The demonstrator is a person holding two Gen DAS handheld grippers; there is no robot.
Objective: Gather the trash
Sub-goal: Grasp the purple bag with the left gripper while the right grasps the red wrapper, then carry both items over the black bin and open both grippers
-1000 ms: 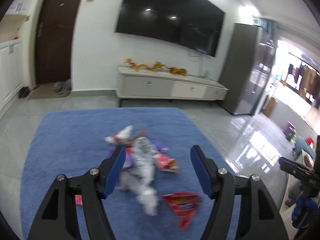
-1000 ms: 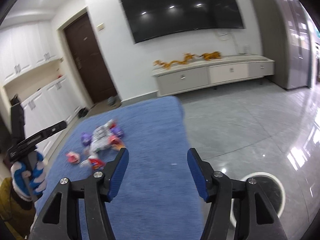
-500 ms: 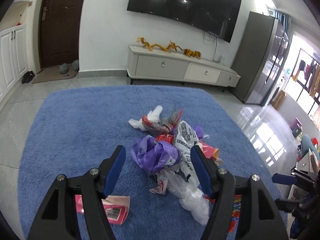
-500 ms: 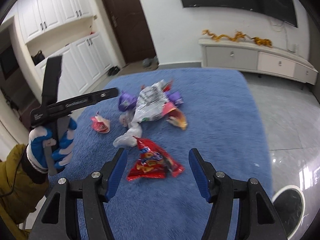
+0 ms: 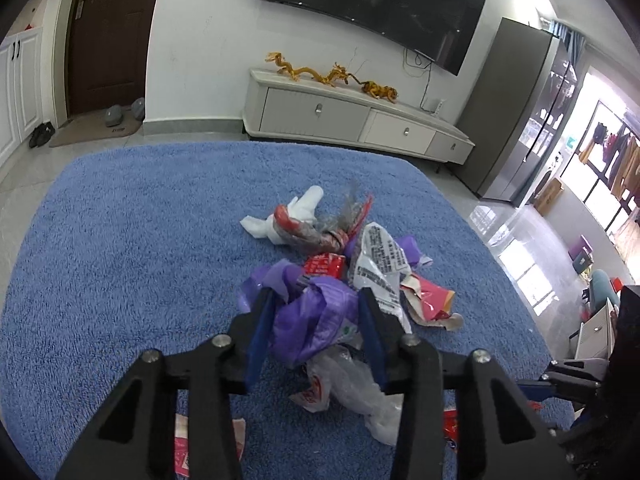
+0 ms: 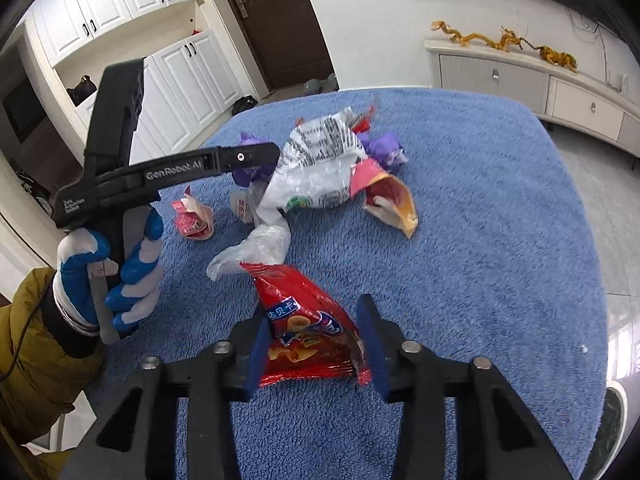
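Observation:
A heap of wrappers lies on the blue rug (image 5: 140, 240). My left gripper (image 5: 315, 294) is closing, and its blue pads touch both sides of a crumpled purple bag (image 5: 320, 320) at the near side of the heap. A white printed bag (image 5: 380, 264), a pink wrapper (image 5: 428, 296) and a clear plastic bag (image 5: 352, 384) lie around it. My right gripper (image 6: 314, 312) is closing too, with a red chip bag (image 6: 304, 320) pinched between its pads, apart from the heap (image 6: 316, 160). A gloved hand (image 6: 112, 264) holds the left gripper.
A small pink wrapper (image 6: 192, 220) lies alone on the rug's left side. Beyond the rug stand a low white TV cabinet (image 5: 352, 116), a brown door (image 5: 108, 36) and white cupboards (image 6: 160, 72). Glossy tile floor (image 5: 520, 232) surrounds the rug.
Both grippers came down and in toward the rug and narrowed their jaws. The left now squeezes the purple bag; the right has closed around the red chip bag.

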